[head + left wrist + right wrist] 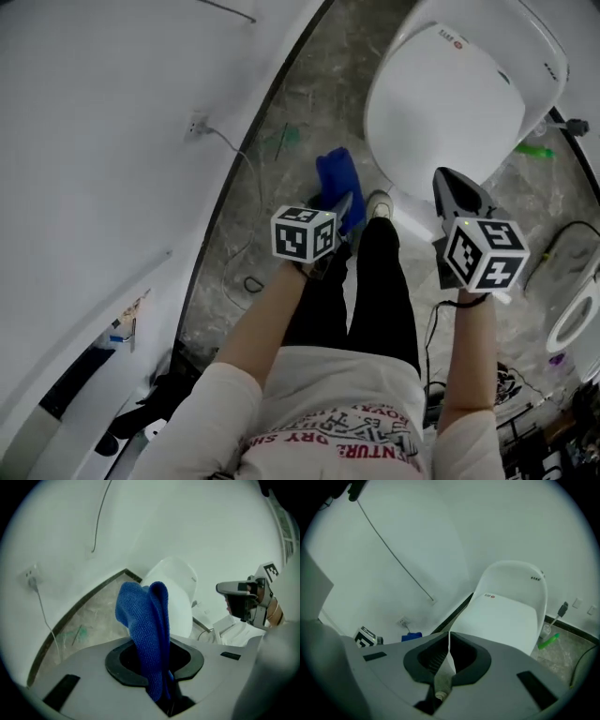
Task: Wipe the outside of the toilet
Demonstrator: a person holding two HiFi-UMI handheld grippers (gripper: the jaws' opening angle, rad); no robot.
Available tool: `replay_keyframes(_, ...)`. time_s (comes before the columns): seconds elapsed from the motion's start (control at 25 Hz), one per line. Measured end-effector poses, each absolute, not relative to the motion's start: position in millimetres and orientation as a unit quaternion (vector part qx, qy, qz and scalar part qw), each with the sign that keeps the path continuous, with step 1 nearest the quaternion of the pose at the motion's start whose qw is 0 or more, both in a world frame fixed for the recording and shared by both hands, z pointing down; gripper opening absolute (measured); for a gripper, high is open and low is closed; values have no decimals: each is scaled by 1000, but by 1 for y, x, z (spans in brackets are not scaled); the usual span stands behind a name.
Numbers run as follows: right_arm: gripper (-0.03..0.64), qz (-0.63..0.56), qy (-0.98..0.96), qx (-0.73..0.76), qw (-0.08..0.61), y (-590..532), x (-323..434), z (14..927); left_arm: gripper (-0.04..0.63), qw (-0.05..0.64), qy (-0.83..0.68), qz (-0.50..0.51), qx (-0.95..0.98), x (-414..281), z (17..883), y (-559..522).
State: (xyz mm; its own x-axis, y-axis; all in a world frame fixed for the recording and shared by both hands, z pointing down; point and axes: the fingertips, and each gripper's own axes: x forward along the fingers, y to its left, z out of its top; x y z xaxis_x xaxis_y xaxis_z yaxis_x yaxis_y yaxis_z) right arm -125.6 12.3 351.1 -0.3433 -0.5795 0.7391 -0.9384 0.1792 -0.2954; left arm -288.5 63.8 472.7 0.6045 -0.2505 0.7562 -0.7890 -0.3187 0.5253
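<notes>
Jaws of my left gripper [165, 696] pinch a blue microfibre cloth [145, 625] at its bunched fold. It looks soft, limp and light. My right gripper [445, 667] is pressed together, empty. The toilet [450, 103] stands just ahead, lid down.

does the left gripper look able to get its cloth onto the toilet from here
Probably yes. The left gripper is shut on the cloth, and the toilet lies ahead, with only floor between. The right gripper hangs off to the side, not across the way.
</notes>
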Motion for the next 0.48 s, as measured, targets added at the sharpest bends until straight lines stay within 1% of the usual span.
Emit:
replay_keyframes(0.24,18,327,-699,612,172,33,-114,240,94,343,-323,233,851,-276,309,13)
replay_keyframes(0.48,18,282,-668,675,137,74,-101,135,94,238,-281,194,910,-246,154,10)
